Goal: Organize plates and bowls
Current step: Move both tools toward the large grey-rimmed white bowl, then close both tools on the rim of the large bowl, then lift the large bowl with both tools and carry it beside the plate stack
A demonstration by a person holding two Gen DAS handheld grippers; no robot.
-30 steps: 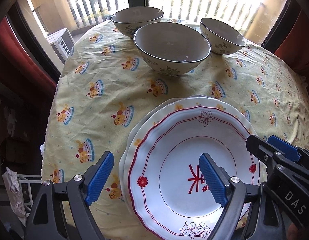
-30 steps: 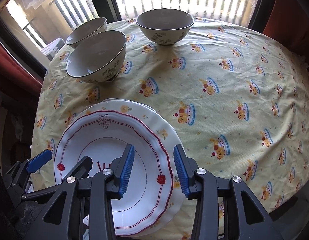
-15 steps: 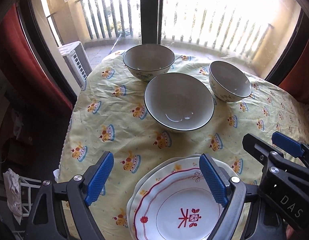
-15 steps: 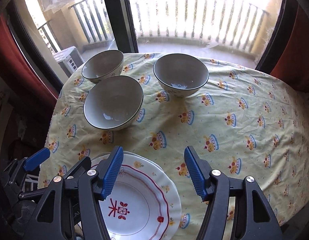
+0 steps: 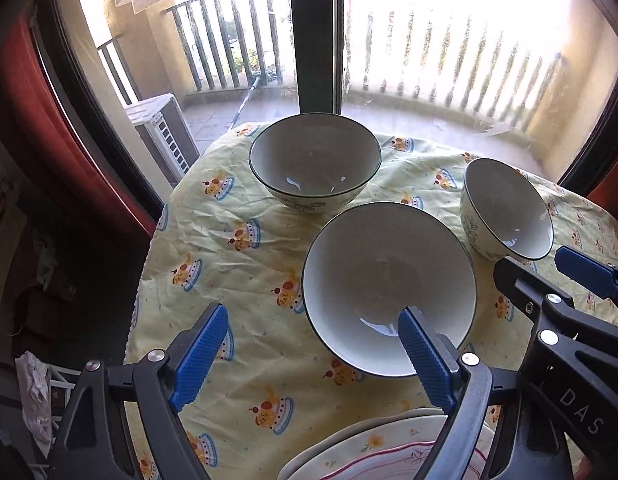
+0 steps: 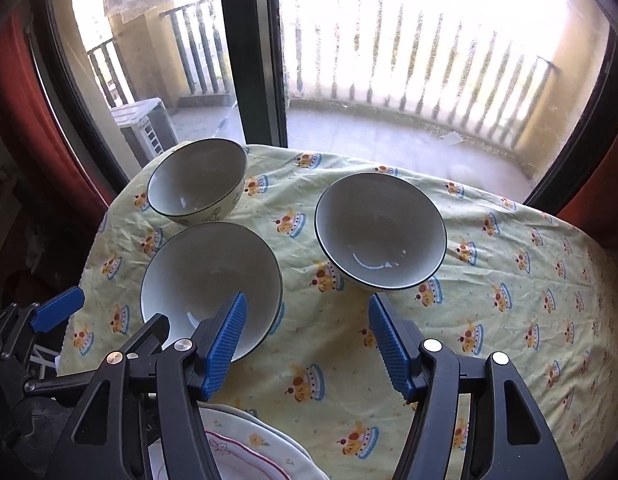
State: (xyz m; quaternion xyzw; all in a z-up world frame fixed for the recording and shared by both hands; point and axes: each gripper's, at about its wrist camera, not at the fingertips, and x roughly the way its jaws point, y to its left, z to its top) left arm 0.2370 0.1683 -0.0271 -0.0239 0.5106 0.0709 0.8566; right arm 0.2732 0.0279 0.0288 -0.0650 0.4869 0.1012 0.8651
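Home: clothed table [image 5: 237, 240], balcony window [image 5: 429, 40]

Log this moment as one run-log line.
plates: stacked | bowls: three, apart | left claw: open, empty | right claw: just opened, empty

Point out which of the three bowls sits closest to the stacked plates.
The widest bowl, directly beyond the plates; the other two bowls stand farther back, near the window.

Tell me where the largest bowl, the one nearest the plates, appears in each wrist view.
Left wrist view: the largest bowl is right of centre, low, partly behind a blue pad.
Right wrist view: the same bowl is left of centre, low, also partly behind a blue pad.
Shared landmark: the dark window post, behind the table in both views.
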